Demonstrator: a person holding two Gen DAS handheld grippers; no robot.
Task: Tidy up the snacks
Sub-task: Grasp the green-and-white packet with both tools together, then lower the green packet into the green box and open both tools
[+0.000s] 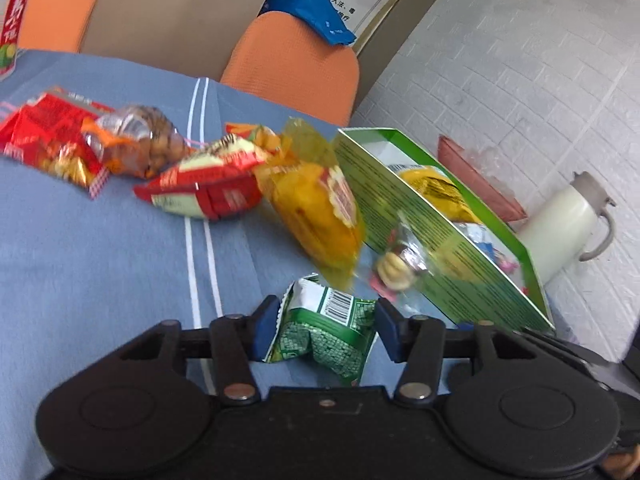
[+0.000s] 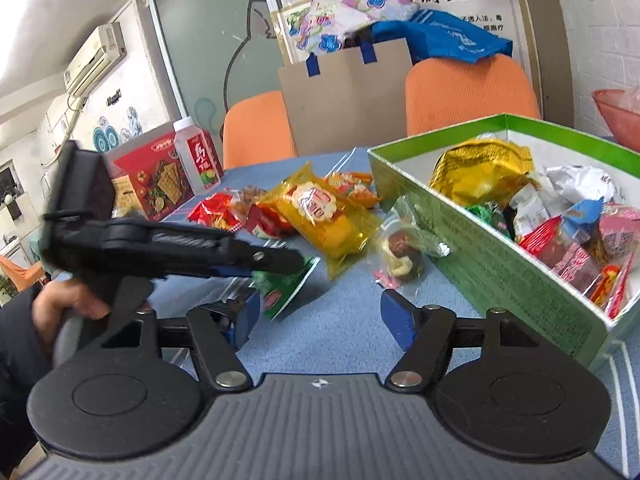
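My left gripper (image 1: 326, 326) is shut on a green snack packet (image 1: 328, 334), held just above the blue tablecloth; the right wrist view shows the same gripper (image 2: 280, 266) and the green snack packet (image 2: 286, 290) from the side. A green box (image 2: 500, 264) with several snacks inside stands at the right; in the left wrist view the green box (image 1: 420, 240) is just beyond the packet. My right gripper (image 2: 316, 320) is open and empty over the cloth. A yellow packet (image 2: 320, 216), a clear-wrapped sweet (image 2: 400, 256) and red packets (image 1: 52, 140) lie loose on the table.
A red cracker box (image 2: 156, 178) and a drink bottle (image 2: 198, 160) stand at the far left. Two orange chairs (image 2: 468, 92) and a cardboard bag (image 2: 348, 100) are behind the table. A white kettle (image 1: 568, 224) and a pink basin (image 1: 480, 180) sit beyond the box.
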